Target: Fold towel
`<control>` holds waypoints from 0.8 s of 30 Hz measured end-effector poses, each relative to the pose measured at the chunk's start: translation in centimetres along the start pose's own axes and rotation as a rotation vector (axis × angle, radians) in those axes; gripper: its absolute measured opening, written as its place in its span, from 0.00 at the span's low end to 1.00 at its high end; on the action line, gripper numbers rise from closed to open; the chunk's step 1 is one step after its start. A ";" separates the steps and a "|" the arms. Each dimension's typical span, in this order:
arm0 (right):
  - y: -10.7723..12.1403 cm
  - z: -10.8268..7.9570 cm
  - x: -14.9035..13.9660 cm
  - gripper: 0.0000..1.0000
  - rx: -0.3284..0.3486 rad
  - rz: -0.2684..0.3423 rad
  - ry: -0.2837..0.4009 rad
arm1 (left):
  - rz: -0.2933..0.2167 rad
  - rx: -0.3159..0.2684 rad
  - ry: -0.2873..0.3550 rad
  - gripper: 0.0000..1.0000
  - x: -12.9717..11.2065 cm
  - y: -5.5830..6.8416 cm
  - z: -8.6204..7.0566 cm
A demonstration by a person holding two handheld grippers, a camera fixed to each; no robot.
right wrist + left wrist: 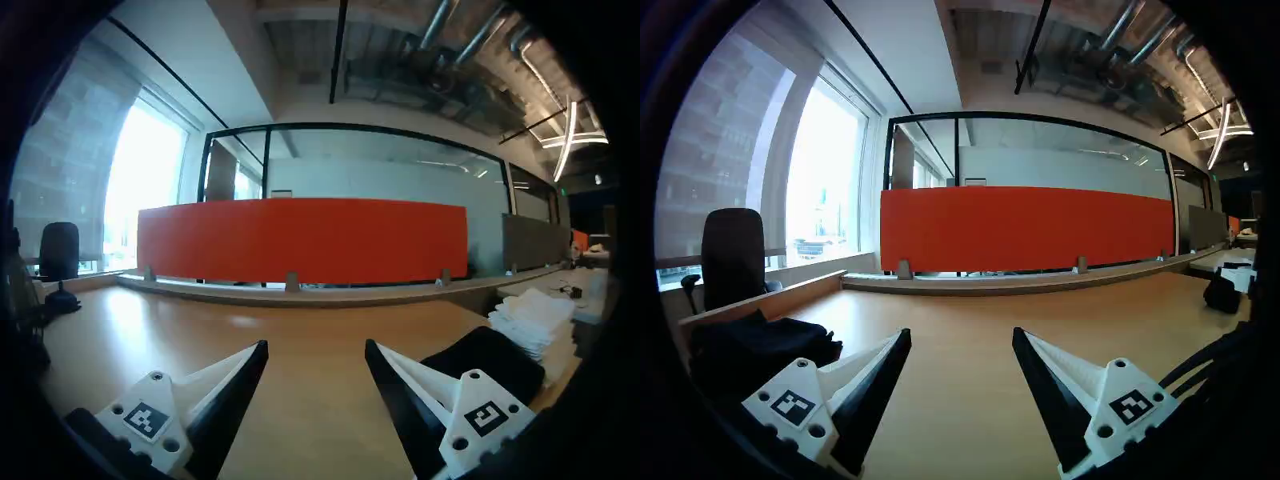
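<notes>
In the left gripper view, my left gripper (960, 336) is open over the bare wooden table (976, 376), with nothing between its fingers. A crumpled dark cloth (760, 348) lies just left of its left finger. In the right gripper view, my right gripper (316, 346) is also open and empty above the table (320, 336). A stack of folded white towels (532, 320) sits at the table's right side. A flat black item (488, 356) lies in front of that stack, behind the right finger (432, 400).
An orange divider panel (1024, 228) runs along the far edge of the table. A black office chair (732, 256) stands at the left by the window. A small black object (1222, 292) and white items (1238, 276) lie at the far right.
</notes>
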State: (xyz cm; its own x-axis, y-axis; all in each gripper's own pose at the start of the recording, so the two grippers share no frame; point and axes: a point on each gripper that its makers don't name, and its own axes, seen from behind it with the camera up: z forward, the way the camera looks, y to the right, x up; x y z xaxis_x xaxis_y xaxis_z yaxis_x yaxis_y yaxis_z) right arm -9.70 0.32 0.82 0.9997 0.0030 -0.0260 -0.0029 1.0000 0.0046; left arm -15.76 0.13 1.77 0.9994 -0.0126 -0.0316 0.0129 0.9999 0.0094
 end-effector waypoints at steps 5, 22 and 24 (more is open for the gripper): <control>0.0 0.0 -0.1 0.94 0.001 0.002 -0.001 | 0.000 0.000 0.000 0.94 0.0 0.0 0.0; 0.0 0.0 -0.2 1.00 0.003 0.002 -0.002 | 0.000 0.000 0.000 0.94 0.0 0.0 0.0; 0.0 0.0 -0.2 1.00 0.003 0.002 -0.002 | 0.000 0.000 0.000 0.94 0.0 0.0 0.0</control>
State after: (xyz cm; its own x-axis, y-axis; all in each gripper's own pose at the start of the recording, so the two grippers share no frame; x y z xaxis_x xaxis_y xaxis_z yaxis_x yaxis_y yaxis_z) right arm -9.87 0.35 0.84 0.9997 0.0049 -0.0241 -0.0047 1.0000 0.0073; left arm -15.76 0.10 1.78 0.9994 -0.0128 -0.0316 0.0131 0.9999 0.0093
